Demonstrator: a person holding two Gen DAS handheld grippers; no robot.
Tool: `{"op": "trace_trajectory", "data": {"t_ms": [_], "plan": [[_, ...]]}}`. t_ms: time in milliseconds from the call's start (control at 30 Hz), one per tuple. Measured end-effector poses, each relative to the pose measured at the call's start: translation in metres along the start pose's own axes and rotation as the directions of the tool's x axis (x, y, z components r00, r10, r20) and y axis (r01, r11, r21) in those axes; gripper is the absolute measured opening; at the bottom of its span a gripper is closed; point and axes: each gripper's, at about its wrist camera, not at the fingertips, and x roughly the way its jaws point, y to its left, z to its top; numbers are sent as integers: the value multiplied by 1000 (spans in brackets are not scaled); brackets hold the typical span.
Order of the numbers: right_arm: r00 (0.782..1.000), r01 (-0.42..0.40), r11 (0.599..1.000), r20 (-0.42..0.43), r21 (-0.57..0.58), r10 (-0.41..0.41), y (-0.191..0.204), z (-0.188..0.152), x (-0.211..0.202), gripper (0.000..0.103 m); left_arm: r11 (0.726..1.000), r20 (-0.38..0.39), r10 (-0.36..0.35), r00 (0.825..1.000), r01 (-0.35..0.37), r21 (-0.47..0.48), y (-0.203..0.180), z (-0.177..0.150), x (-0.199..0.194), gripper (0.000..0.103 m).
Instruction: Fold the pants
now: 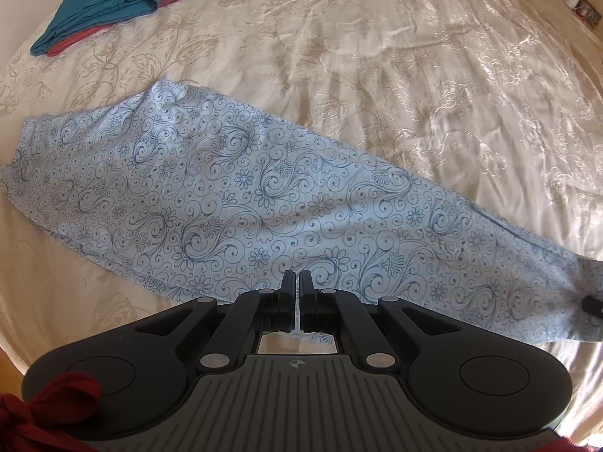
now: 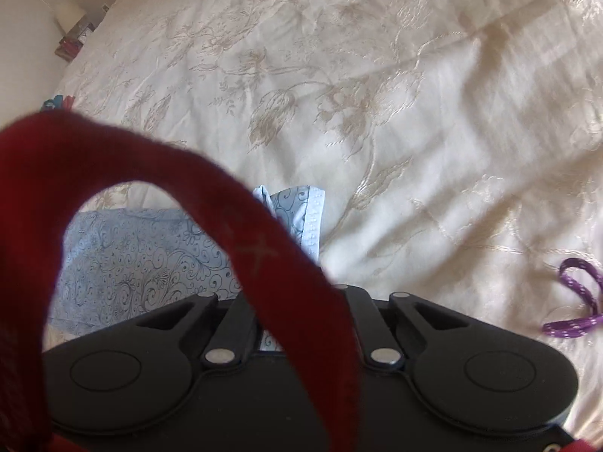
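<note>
Light blue pants (image 1: 241, 196) with a dark swirl and flower print lie flat on the bed, running from upper left to lower right. My left gripper (image 1: 297, 282) is shut over the near edge of the pants, with fabric showing in the thin gap between its jaws. In the right wrist view the cuff end of the pants (image 2: 301, 218) stands up in front of my right gripper (image 2: 297, 286). A red strap (image 2: 264, 256) hides the right fingers, so their state is unclear. A dark tip (image 1: 591, 305) touches the pants at the far right.
A cream embroidered bedspread (image 1: 377, 56) covers the bed. Folded teal and pink clothes (image 1: 113, 0) lie at the upper left. A purple cord (image 2: 576, 301) lies on the bed at right. A bedside shelf with small items (image 2: 75, 41) is at far left.
</note>
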Motion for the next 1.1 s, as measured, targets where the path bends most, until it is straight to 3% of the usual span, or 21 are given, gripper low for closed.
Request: {"op": "trace_trajectory", "data": {"t_ms": [433,633,867,1100], "plan": [[998,-61,996,26,66,59,5,0,-12,11,980,11,-105,994,102,173,-75,25,37,3],[994,-93,992,57,81,89,21,1,-32,12,964,-98,-71,993,93,249,-83,24,78,3],[984,-146,987,116,68,137,82,11,-60,12,976,9,-147,989,144,161,-28,31,35,3],[951,-281,959,138,24,275,181,19,-67,12,992,57,-107,993,102,75,66,48,11,3]]}}
